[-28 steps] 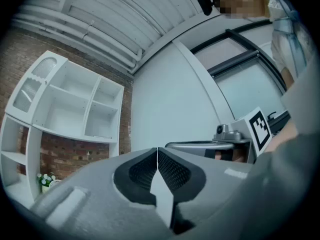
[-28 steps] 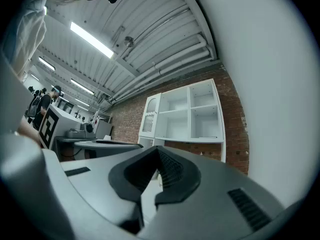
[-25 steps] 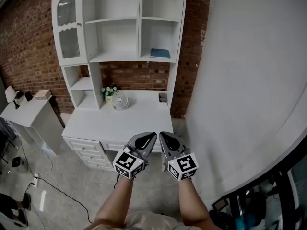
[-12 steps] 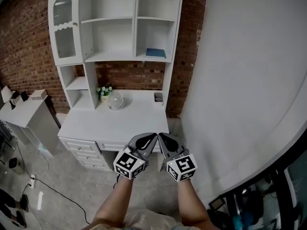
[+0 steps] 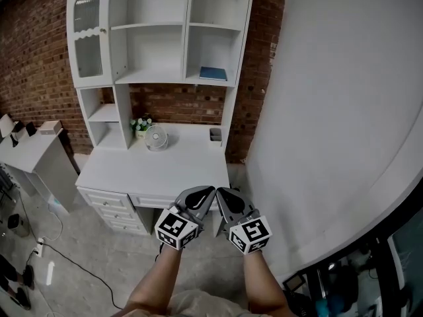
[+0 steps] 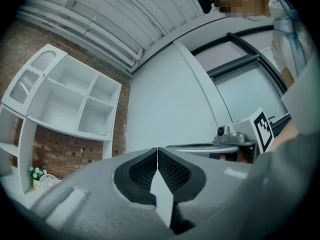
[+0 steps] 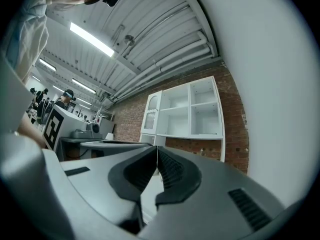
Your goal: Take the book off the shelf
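Left gripper (image 5: pixel 209 191) and right gripper (image 5: pixel 221 193) both sit pressed together, empty, low before the desk (image 5: pixel 158 170). The book (image 5: pixel 213 73) lies flat on the shelf (image 5: pixel 198 81) at 12 o'clock, well apart. Done well, the reach probably needs a step closer, 1 gripper raised and parted first. No legible writing.

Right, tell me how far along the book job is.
Nothing done yet: the blue book lies flat on the lower right shelf. In hand: nothing; the left gripper and right gripper are both shut and empty, low before the desk. Left: reach up, grip the book, lift it out.
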`<state>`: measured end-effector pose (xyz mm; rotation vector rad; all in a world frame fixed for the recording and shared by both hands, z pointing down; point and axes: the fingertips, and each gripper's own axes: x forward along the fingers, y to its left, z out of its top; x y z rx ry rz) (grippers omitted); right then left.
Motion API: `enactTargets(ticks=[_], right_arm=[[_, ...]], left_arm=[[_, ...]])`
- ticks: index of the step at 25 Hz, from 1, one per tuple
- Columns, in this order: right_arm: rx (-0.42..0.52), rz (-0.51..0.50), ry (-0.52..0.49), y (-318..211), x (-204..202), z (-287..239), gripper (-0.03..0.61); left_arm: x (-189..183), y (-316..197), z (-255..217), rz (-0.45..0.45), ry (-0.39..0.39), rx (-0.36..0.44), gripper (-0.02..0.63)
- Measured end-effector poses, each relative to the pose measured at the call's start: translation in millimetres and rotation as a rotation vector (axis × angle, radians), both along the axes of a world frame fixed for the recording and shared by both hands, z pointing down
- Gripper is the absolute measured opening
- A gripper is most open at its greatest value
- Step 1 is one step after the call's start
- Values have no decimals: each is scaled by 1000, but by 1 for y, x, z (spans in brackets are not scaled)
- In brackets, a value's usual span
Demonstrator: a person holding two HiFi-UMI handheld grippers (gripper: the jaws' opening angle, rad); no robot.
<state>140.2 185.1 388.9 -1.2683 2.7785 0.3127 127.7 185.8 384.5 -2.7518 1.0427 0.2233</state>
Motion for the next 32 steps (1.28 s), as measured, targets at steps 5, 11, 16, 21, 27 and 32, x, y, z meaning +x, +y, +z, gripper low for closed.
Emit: enactTargets(ticks=[5, 11, 16, 21, 27, 32], right_arm=[[-4, 4, -2, -9, 6, 2, 17], [-4, 13, -3, -38, 11, 3, 17], [-1, 21, 7, -77, 5, 4, 17], [2, 11, 6, -123, -5, 1, 17], [13, 21, -10, -186, -15, -11, 17], [3, 32, 3, -233, -28, -12, 17]], left_arm=[[6, -10, 2, 13, 8, -7, 11], [11, -36, 4, 34, 5, 0, 9], [6, -76, 5, 48, 13, -2, 11], [-3, -126, 2, 60, 7, -2, 11], [-13, -192, -10, 79, 11, 5, 11], [-26, -238, -11, 92, 12, -2, 11]])
